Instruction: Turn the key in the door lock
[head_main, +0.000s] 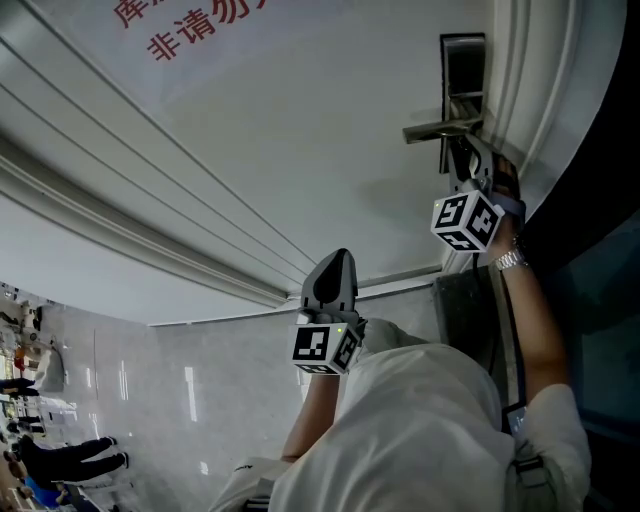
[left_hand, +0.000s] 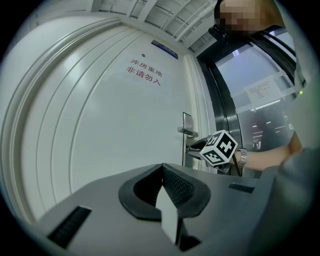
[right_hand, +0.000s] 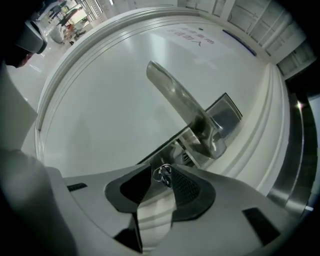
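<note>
Right gripper view shows only the small shiny head of the key (right_hand: 163, 175), blurred; its blade is hidden. The right gripper (right_hand: 161, 168) is clenched on it, just beside the handle (right_hand: 180, 102) of the door (right_hand: 100, 110). Head view hides the key behind this gripper. The left gripper (left_hand: 162, 169) is closed, empty, well apart from the handle.
</note>
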